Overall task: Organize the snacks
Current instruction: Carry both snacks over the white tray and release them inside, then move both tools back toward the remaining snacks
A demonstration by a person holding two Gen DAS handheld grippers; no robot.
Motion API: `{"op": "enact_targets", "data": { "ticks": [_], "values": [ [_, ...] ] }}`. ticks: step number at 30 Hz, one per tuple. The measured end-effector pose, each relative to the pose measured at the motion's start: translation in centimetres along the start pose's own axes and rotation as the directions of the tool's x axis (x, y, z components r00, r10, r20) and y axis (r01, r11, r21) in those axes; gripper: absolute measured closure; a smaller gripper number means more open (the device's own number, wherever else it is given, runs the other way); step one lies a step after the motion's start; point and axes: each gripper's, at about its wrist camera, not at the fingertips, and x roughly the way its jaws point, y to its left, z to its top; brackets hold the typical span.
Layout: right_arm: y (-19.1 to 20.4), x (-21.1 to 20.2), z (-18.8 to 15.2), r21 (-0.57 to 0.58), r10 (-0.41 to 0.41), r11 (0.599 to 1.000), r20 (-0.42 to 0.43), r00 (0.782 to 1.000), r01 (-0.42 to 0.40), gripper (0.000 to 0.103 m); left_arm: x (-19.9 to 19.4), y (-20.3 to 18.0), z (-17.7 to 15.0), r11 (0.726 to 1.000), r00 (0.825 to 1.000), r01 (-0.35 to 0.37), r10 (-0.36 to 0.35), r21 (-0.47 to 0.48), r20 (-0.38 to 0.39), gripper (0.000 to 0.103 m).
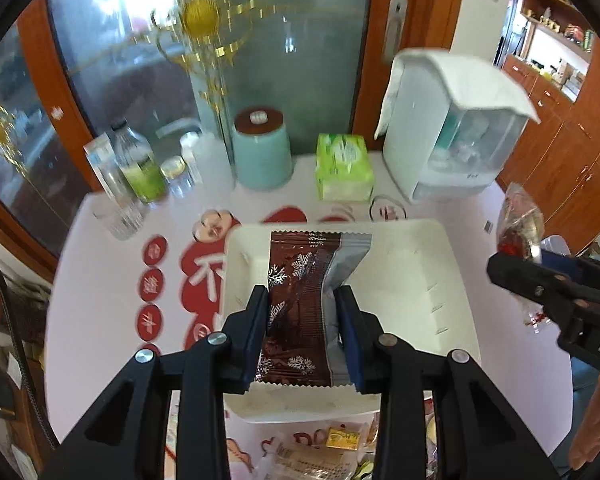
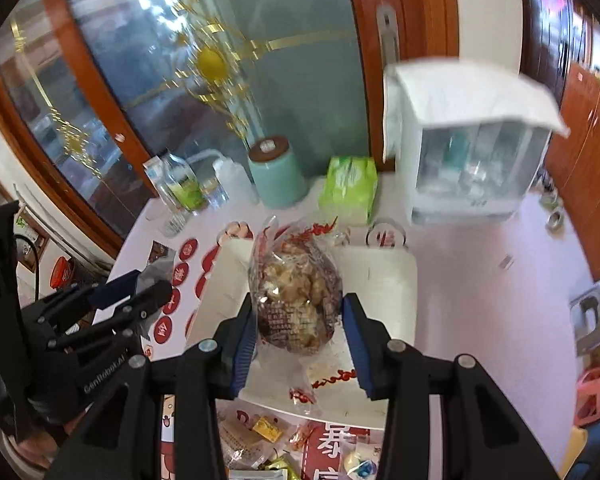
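I had the left gripper (image 1: 302,334) clamped on a brown wrapper (image 1: 300,308) and the right gripper (image 2: 300,344) squeezing a clear snack bag (image 2: 296,296) above the white tray (image 1: 412,280), where a loose grip might drop either beside it.

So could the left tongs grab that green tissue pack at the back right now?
Probably not yet: the left tongs are shut on a brown snack wrapper over the white tray. The path to the green tissue pack looks free beyond the tray.

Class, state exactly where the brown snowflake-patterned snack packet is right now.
In the left wrist view, the brown snowflake packet is clamped in the left gripper, above the white tray.
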Motion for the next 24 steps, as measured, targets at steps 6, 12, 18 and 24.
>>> {"op": "enact_targets", "data": {
  "ticks": [6,12,18,24],
  "values": [
    [-2.0,5.6,-0.9,0.036,-0.016,0.999,-0.087,0.996,0.019,0.059,4.5,-0.4,-1.4,1.000,0.998,0.006,-0.007,-0.019,-0.061,0.010],
    [-2.8,7.0,-1.7,0.038,-0.016,0.999,-0.121,0.993,0.020,0.055,5.7,0.3,-2.6,0.999,0.997,-0.017,0.013,-0.048,-0.078,0.007],
    [-2.8,6.4,-2.6,0.027,-0.004,1.000,-0.120,0.993,0.007,0.054,5.0,1.2,-3.4,0.997,0.997,-0.036,0.031,-0.073,-0.065,0.007],
    [-2.1,5.2,-3.9,0.007,-0.004,1.000,-0.110,0.994,0.005,0.054,3.4,1.8,-4.5,0.996,0.998,-0.046,0.044,-0.073,-0.033,0.007]
  ]
}}
